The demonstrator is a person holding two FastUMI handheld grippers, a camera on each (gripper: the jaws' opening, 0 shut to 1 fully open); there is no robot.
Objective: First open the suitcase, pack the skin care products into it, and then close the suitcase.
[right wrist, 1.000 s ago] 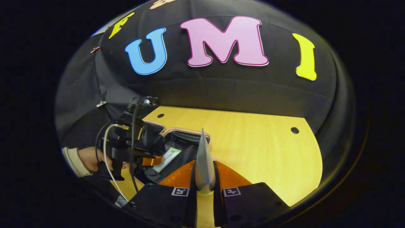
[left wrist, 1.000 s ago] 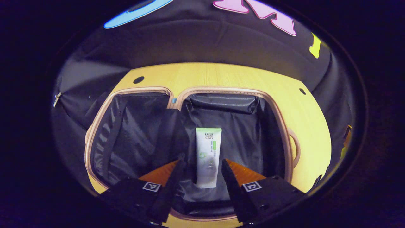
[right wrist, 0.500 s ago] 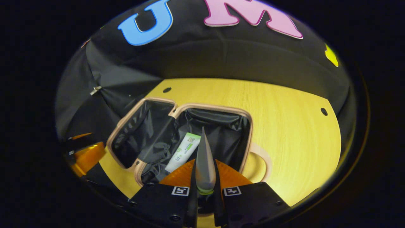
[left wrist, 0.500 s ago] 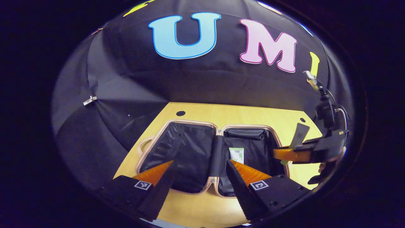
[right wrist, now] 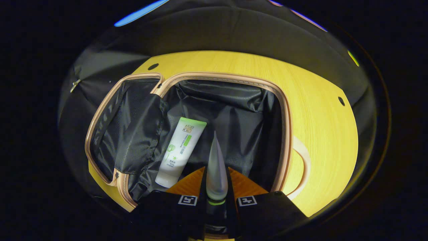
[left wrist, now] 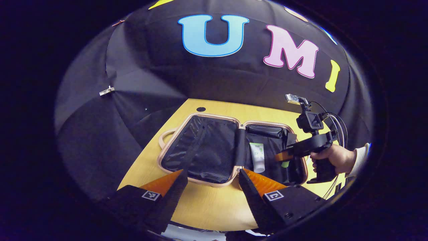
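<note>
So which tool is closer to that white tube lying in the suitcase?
The right tool. It hangs over the open suitcase, holding a grey tube just beside the white tube. The left tool sits back over the table's front edge.

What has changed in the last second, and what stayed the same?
The left gripper drew back from the suitcase, open. The right gripper carried its grey tube from beside the suitcase to over it. The white tube stayed in the suitcase.
</note>
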